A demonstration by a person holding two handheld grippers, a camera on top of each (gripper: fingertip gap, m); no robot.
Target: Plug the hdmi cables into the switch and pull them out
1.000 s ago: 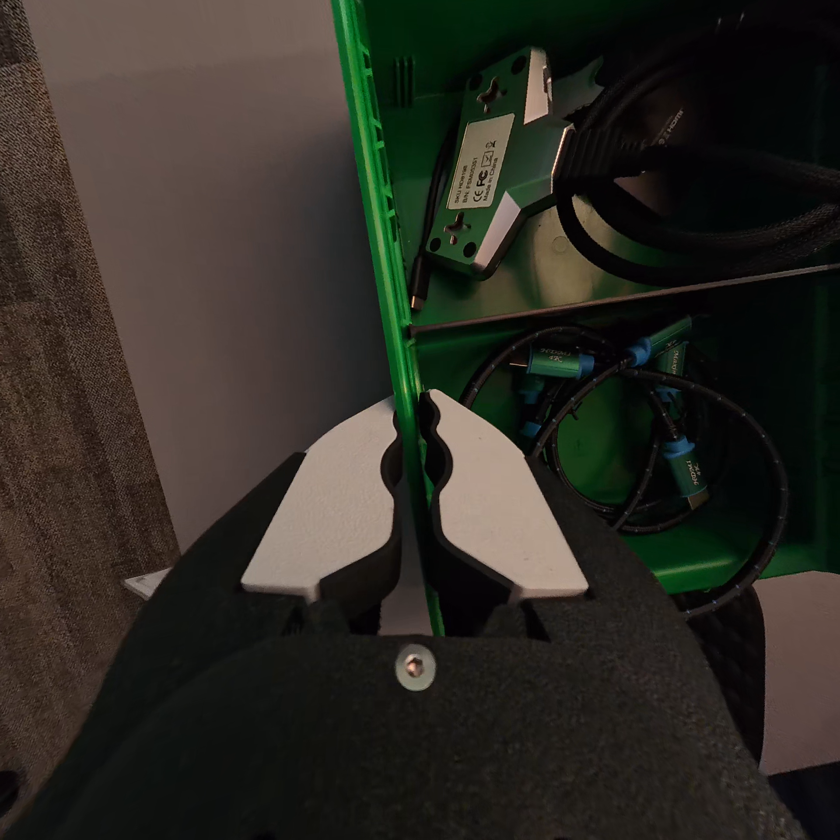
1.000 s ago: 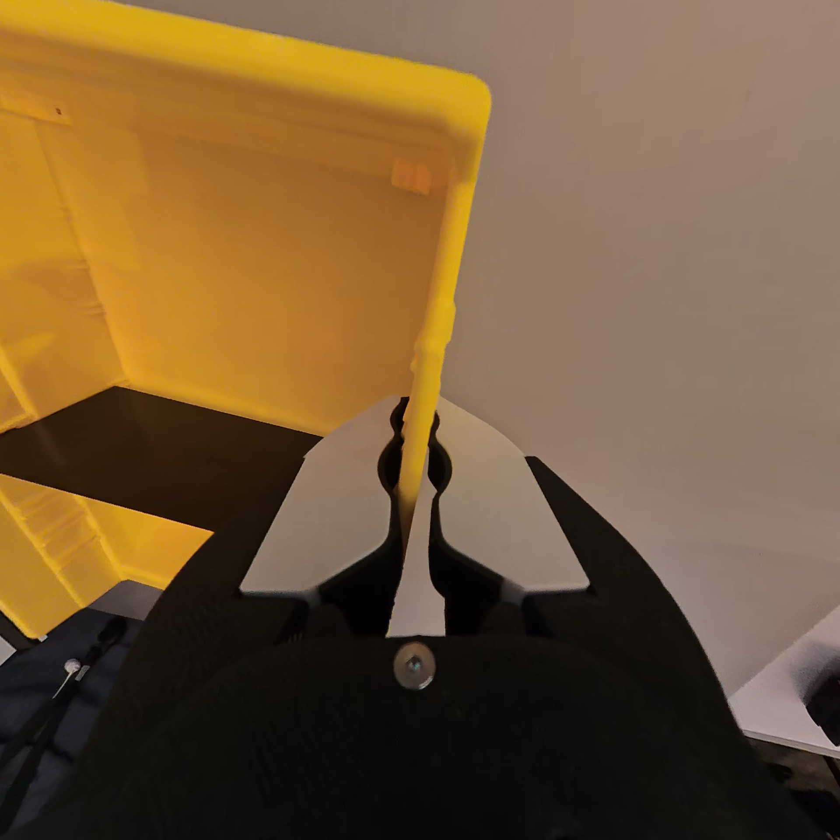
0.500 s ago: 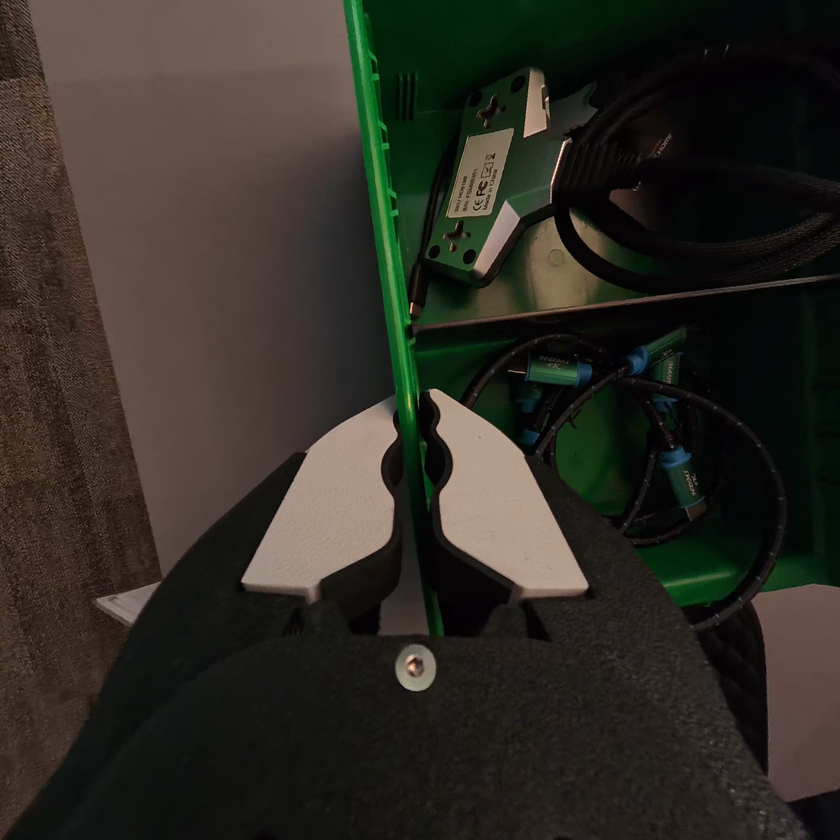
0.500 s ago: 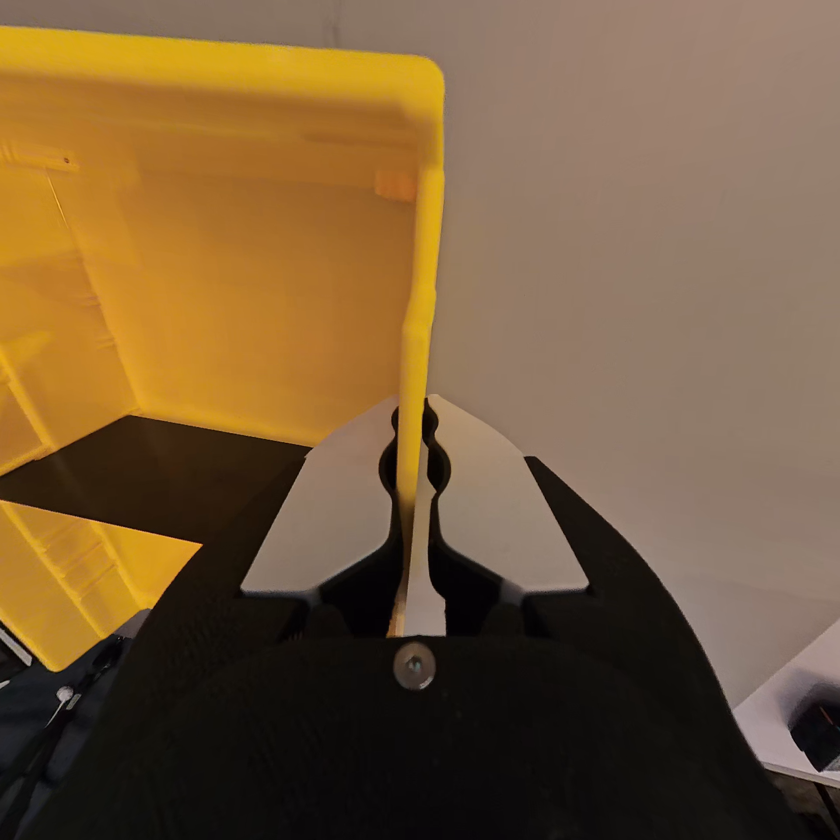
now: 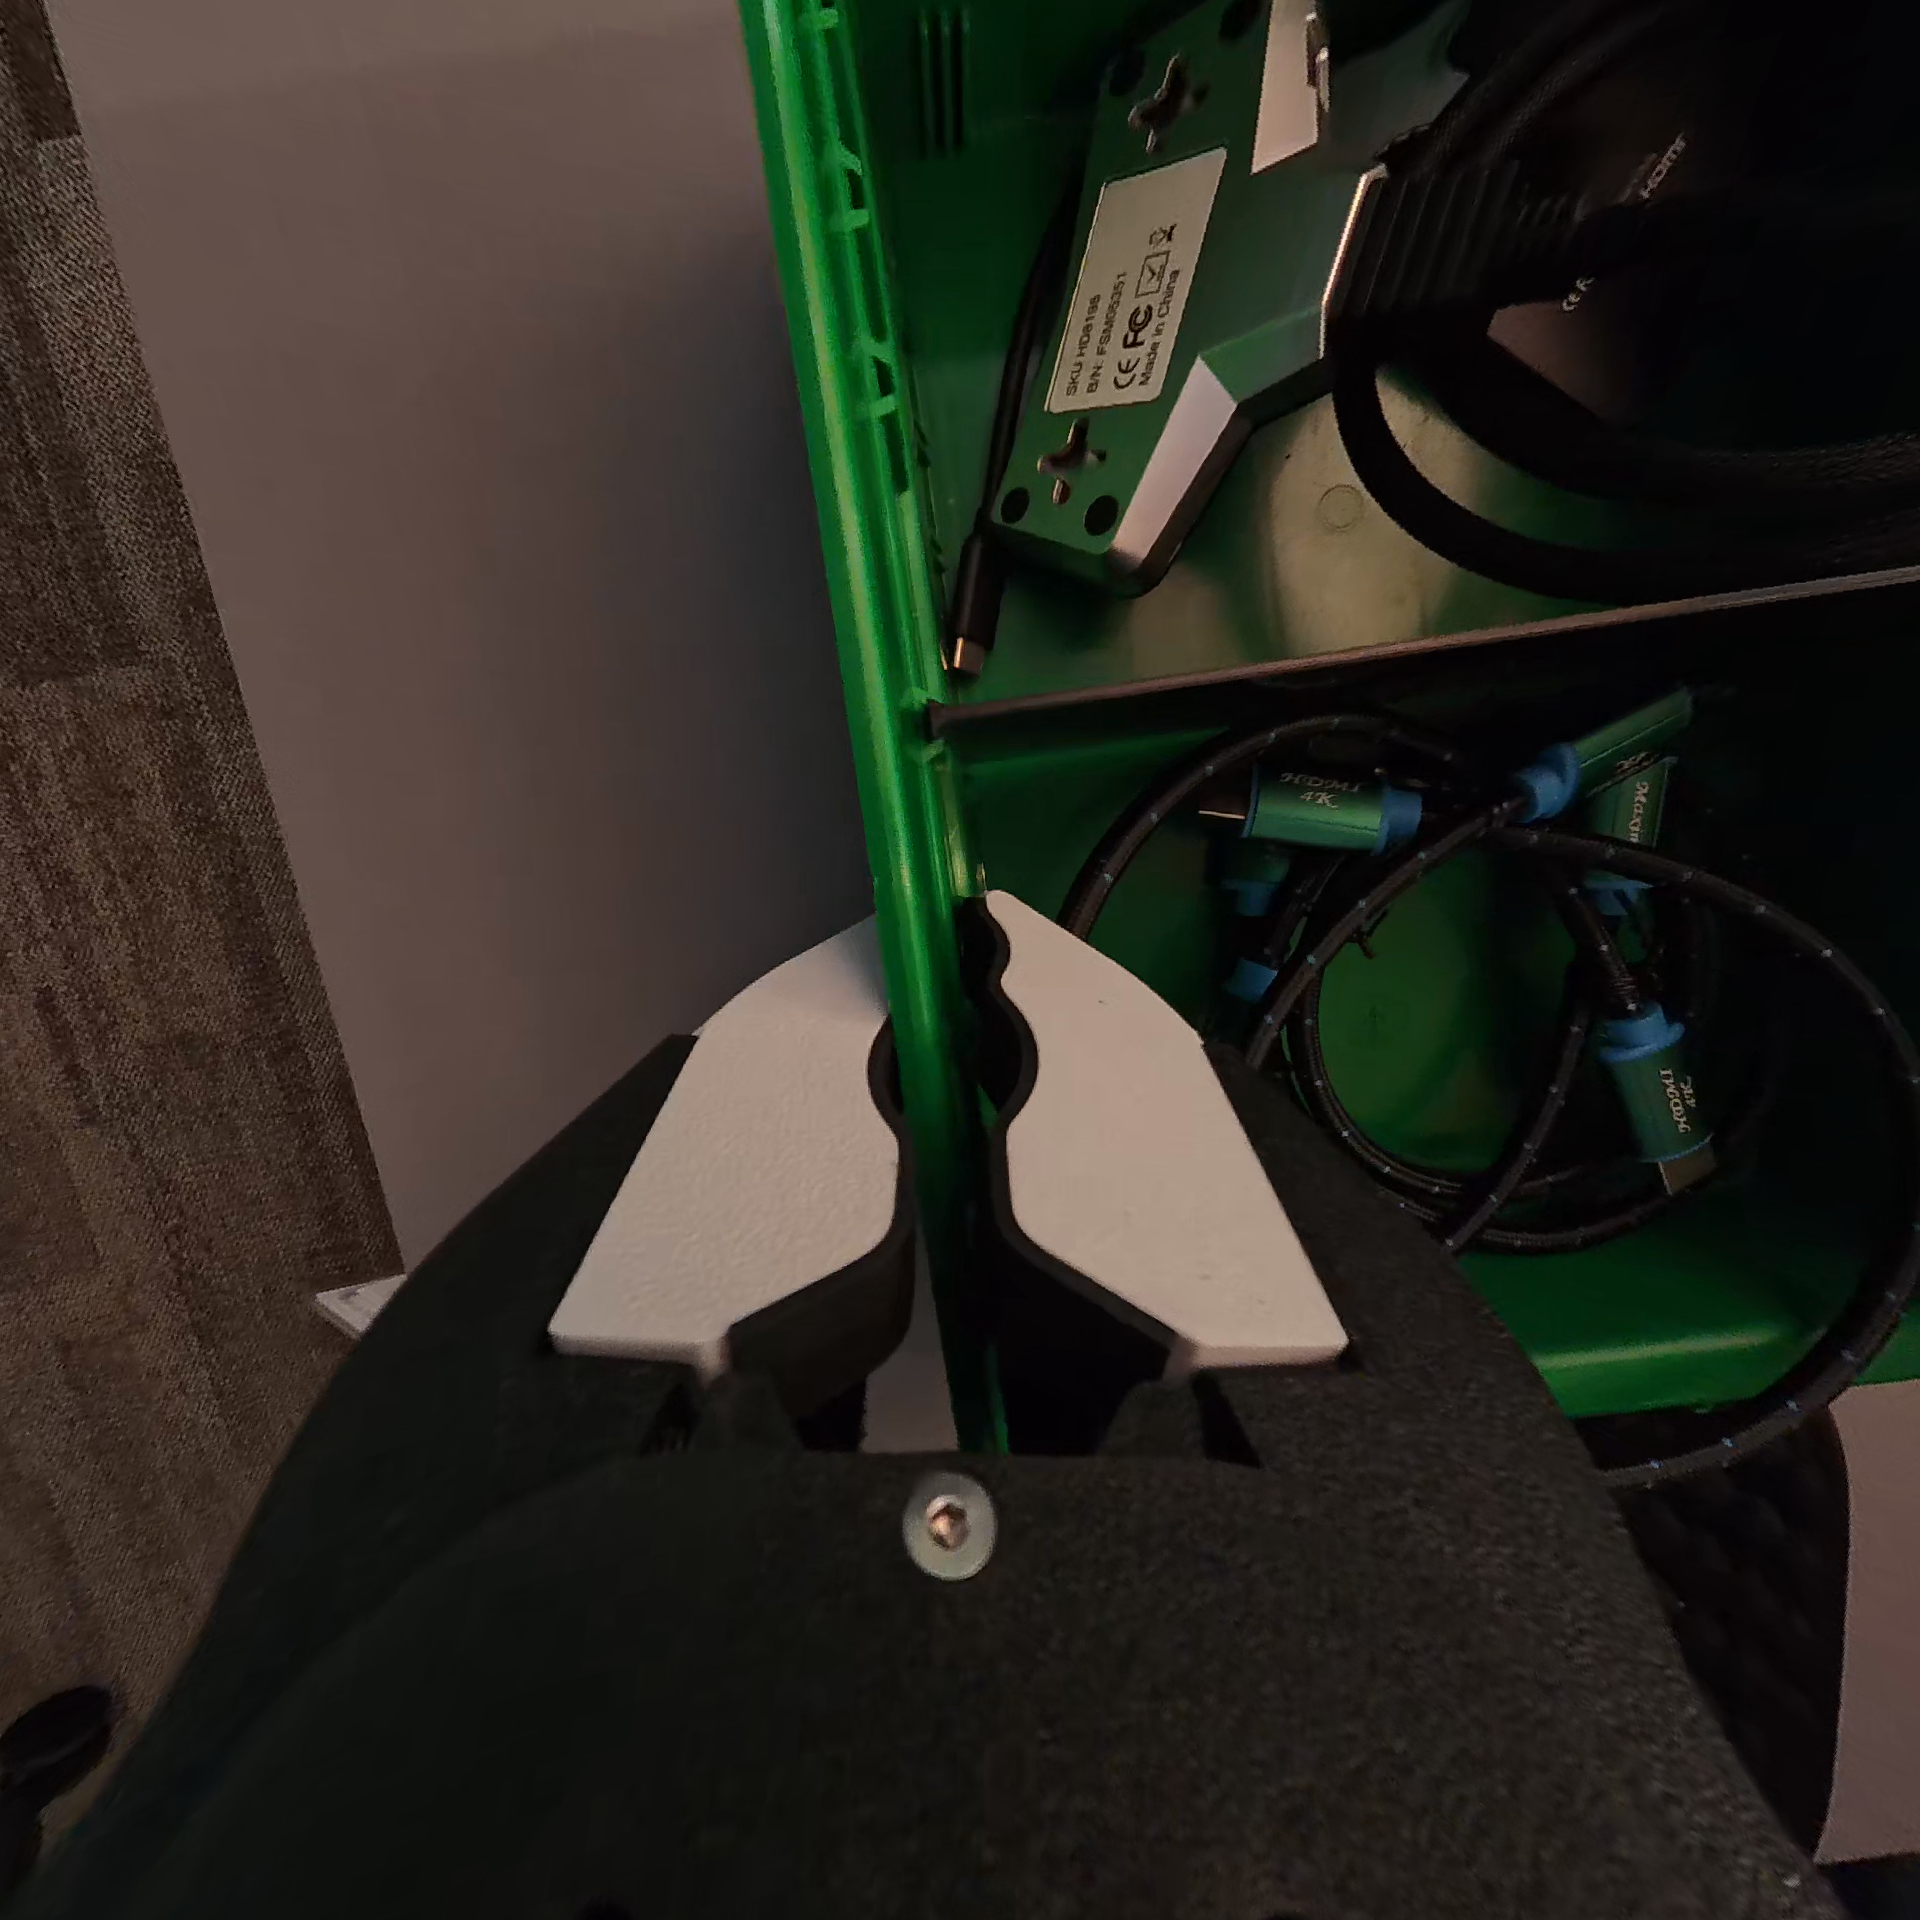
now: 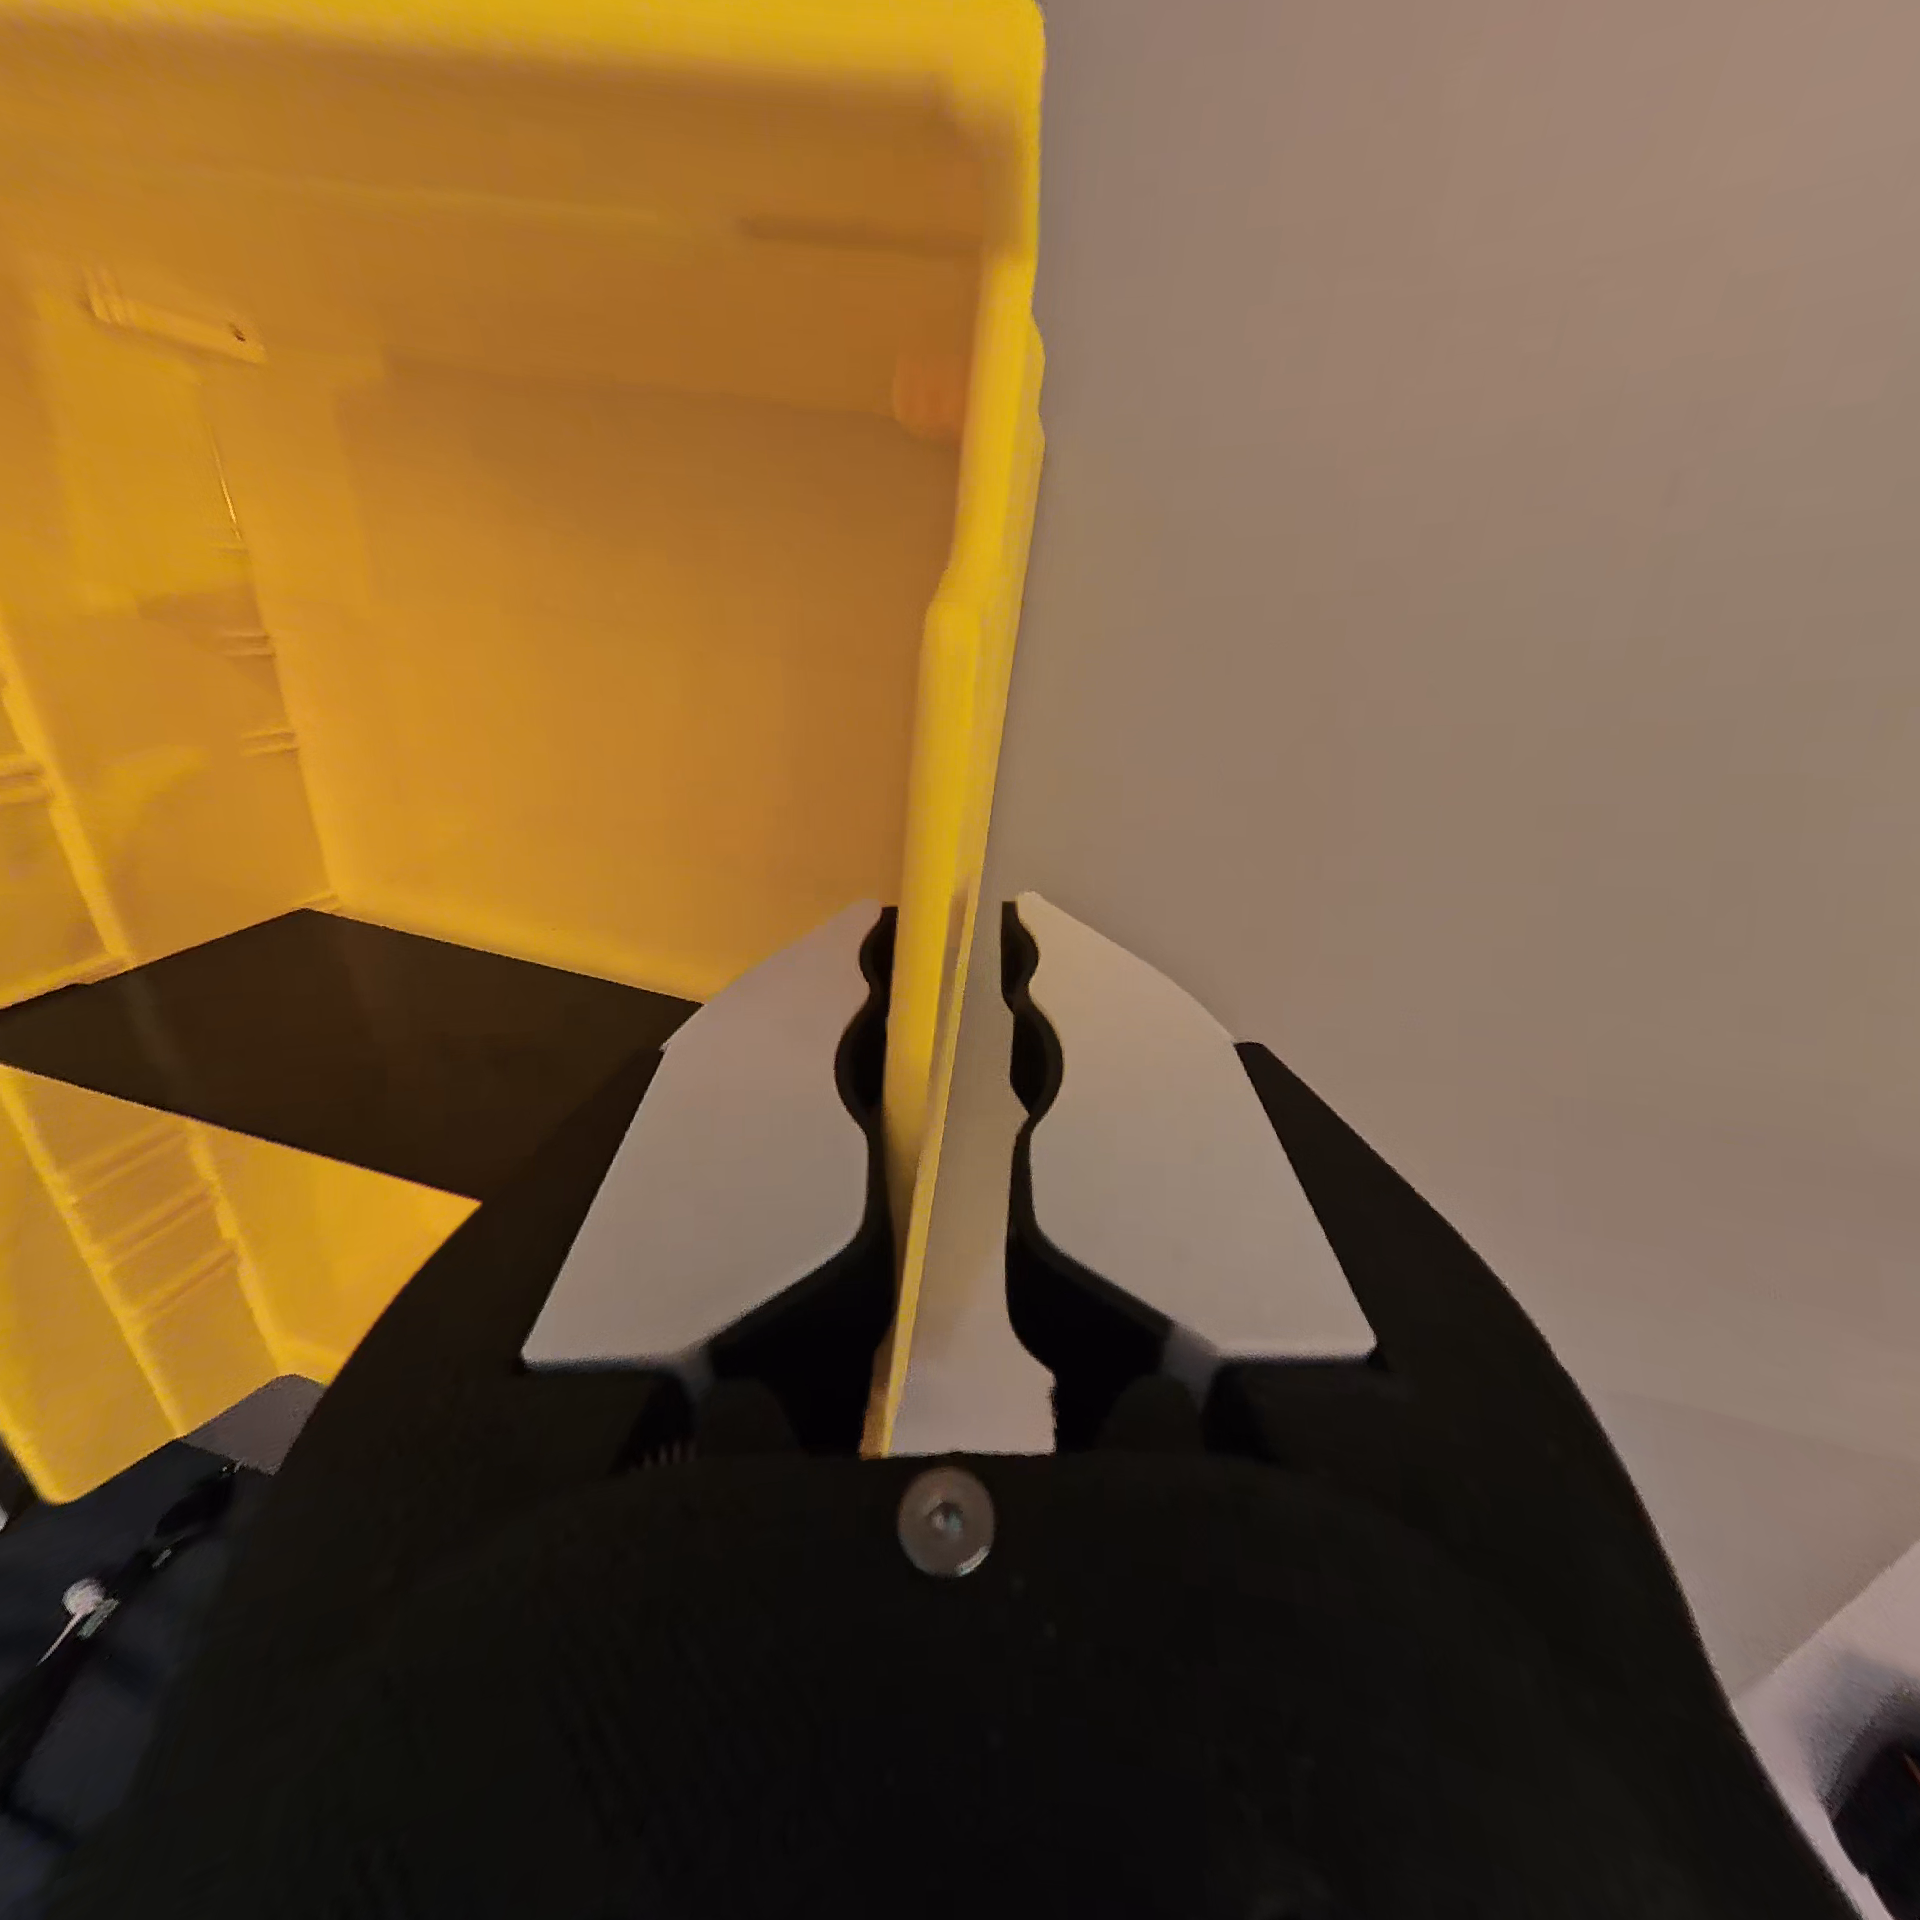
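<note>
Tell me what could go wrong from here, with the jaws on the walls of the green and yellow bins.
1. The right gripper has its jaws apart around the yellow bin wall, so that bin may drop or tip.
2. The left gripper pinches only the thin wall of the green bin; it could slip.
3. A black cable loops over the green bin's edge and may snag or spill.
</note>
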